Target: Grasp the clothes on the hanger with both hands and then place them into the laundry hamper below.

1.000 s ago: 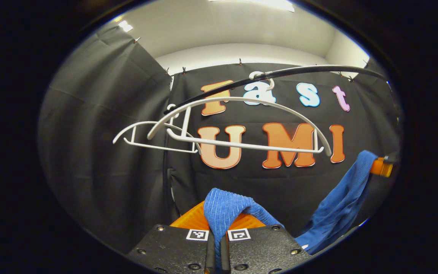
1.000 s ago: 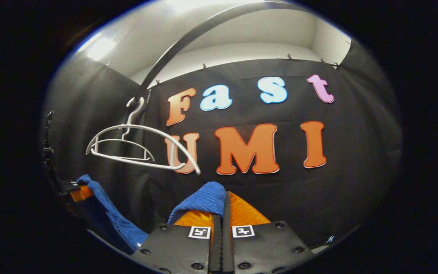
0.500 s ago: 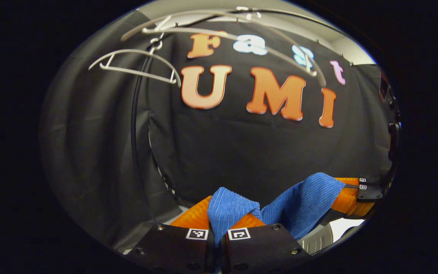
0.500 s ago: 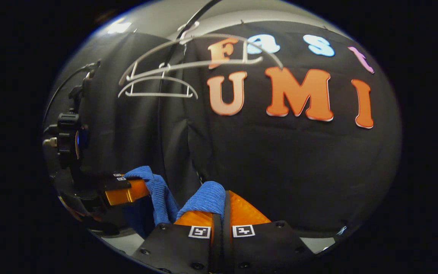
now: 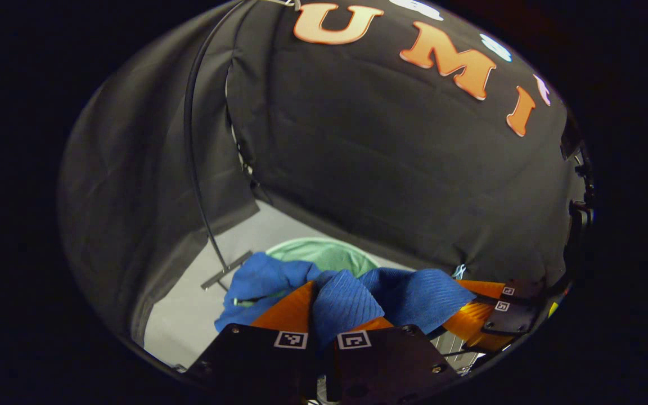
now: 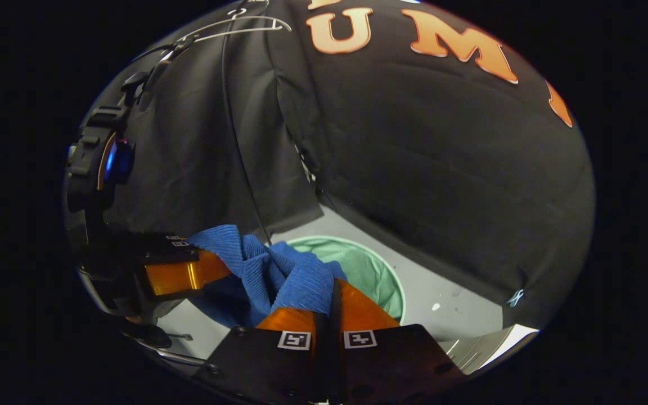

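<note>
1. Black cloth [image 5: 391,152] walls the booth in the left gripper view, above a pale floor [image 5: 189,304]. A thin black pole [image 5: 192,169] runs down to a flat foot on that floor.
2. At the bottom, the left gripper [image 5: 324,315] has its two fingers pressed together on a fold of the blue ribbed garment [image 5: 408,292]. The garment hangs over the green laundry hamper [image 5: 324,253], whose rim shows just behind it. To the right, the right gripper [image 5: 478,315] pinches the cloth's other end.
3. In the right gripper view, the right gripper [image 6: 331,306] is clamped tight on the blue garment [image 6: 262,270]. The left gripper [image 6: 211,270], farther off at the left, grips the same cloth.
4. The round hamper [image 6: 374,270] stands on the floor right below the garment. A white hanger [image 6: 234,28] shows at the top edge.
</note>
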